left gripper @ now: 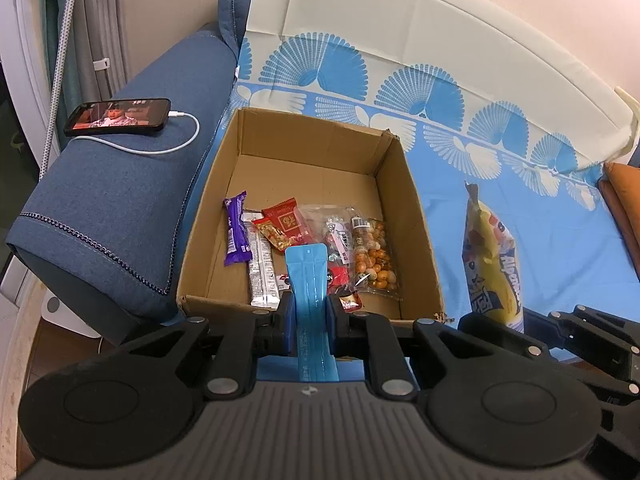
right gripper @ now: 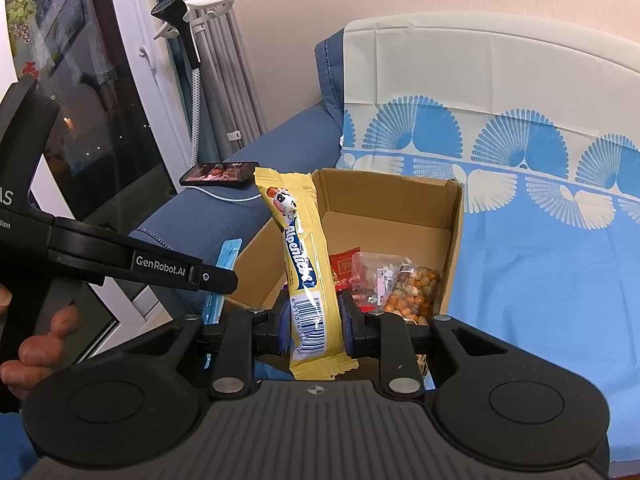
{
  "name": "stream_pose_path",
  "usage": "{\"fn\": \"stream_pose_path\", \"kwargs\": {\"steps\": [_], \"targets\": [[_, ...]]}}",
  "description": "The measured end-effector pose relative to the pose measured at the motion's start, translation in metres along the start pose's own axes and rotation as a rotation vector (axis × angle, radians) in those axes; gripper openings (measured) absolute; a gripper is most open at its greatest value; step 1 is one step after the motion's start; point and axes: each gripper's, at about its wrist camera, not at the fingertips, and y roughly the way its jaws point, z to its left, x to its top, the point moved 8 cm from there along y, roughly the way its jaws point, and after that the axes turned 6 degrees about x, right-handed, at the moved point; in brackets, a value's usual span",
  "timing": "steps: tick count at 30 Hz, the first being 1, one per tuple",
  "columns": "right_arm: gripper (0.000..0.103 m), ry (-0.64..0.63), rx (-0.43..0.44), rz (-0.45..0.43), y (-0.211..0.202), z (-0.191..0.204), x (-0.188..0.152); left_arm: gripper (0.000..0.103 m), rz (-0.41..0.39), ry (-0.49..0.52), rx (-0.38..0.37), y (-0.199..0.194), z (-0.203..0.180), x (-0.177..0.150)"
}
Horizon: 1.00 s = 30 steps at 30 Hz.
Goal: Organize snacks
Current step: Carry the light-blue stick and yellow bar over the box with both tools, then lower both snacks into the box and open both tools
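Note:
An open cardboard box (left gripper: pixel 280 140) stands on the sofa's blue patterned cloth and holds several snacks: a purple bar (left gripper: pixel 236 230), a silver bar (left gripper: pixel 262 270), red packets (left gripper: pixel 282 222) and a clear bag of coated nuts (left gripper: pixel 374 256). My left gripper (left gripper: pixel 310 316) is shut on a blue packet (left gripper: pixel 306 276), held at the box's near edge. My right gripper (right gripper: pixel 314 324) is shut on a yellow Alpenliebe candy pack (right gripper: pixel 302 264), held upright in front of the box (right gripper: pixel 454 216). That yellow pack (left gripper: pixel 490 256) also shows to the right of the box in the left wrist view.
A phone (left gripper: pixel 118 116) on a white charging cable lies on the blue sofa armrest (left gripper: pixel 120 200) left of the box. An orange cushion (left gripper: pixel 622 196) sits at the far right. A window and a garment steamer (right gripper: pixel 180 20) stand at the left.

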Motion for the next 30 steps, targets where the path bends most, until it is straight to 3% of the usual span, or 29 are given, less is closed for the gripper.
{"fn": "stream_pose_path", "kwargs": {"steps": [21,30], "targets": [[0.027,0.032,-0.004,0.059,0.023,-0.013,-0.002,0.017,0.025,-0.008,0.012,0.025,0.007,0.013],[0.027,0.082,-0.033,0.069,0.048,-0.039,0.008,0.018,0.034,0.011,0.023,0.050,0.005,0.039]]}}
